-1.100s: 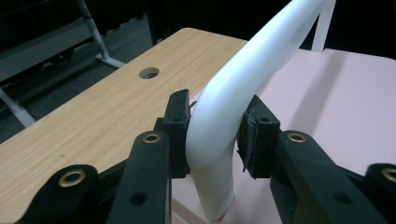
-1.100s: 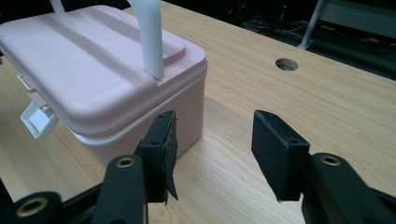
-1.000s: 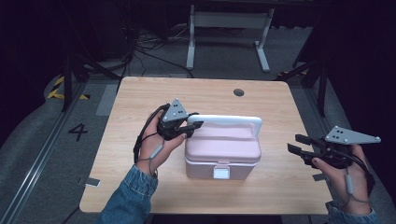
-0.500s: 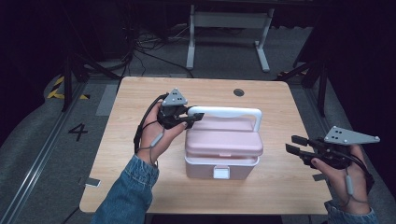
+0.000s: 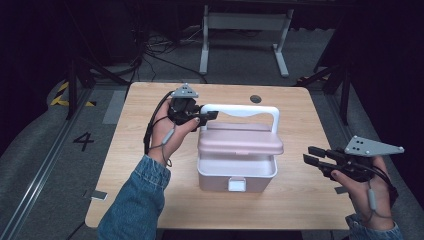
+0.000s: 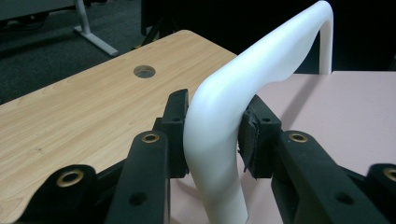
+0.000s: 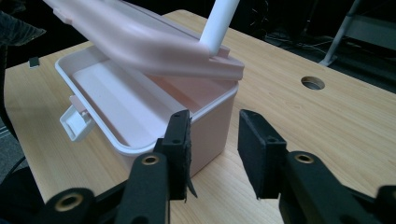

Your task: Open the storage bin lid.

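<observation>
Denim sleeves (image 5: 134, 200), black hand-held grippers with brass-ringed screw holes, grey triangular plates (image 5: 374, 146), trailing cables

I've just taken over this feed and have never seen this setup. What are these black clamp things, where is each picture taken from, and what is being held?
No robot arm here: a person holds a two-jaw hand gripper in each hand. The high view looks down on the wooden table from above the person's side; the other two cameras ride on the grippers and look along their black jaws.

On the table stands a pink box with a white handle on its lid. The left gripper is clamped on the handle's corner, shown close up in the left gripper view, and the lid hangs lifted off the box. The right gripper waits beside the box; its jaws have just been closing, with nothing between them.
</observation>
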Motion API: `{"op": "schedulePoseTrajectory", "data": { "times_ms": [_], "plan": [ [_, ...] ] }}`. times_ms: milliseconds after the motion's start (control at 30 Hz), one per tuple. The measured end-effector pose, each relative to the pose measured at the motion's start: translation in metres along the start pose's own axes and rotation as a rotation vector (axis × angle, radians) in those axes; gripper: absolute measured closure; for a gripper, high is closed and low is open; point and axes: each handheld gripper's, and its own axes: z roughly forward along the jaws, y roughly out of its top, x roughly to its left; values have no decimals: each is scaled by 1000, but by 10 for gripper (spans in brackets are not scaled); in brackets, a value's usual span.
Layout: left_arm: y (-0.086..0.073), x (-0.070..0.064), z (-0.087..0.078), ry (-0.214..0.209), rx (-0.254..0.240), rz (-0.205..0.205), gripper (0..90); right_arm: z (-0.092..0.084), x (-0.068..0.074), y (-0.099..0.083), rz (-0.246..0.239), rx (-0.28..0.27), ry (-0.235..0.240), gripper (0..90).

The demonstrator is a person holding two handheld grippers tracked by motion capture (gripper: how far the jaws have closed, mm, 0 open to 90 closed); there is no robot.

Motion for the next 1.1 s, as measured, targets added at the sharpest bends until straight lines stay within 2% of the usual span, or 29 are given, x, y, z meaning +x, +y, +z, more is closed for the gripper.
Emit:
{"op": "schedulePoseTrajectory", "data": {
  "times_ms": [367, 500, 633, 800, 1033, 1100],
  "plan": [
    [4, 10, 5, 2, -27, -36, 674, 10, 4, 0, -12, -15, 36, 769],
    [4, 11, 6, 7, -28, -45, 675, 18, 7, 1, -5, -37, 86, 838],
    [5, 12, 7, 14, -24, -47, 676, 30, 13, 4, -24, -72, 129, 898],
    [5, 12, 7, 19, -20, -49, 676, 51, 18, 9, -27, -97, 165, 900],
    [5, 11, 7, 21, -4, -41, 677, 67, 17, 9, -6, -159, 163, 900],
    [4, 11, 7, 21, -17, -34, 672, 68, 15, 8, 1, -169, 161, 900]
  ]
}}
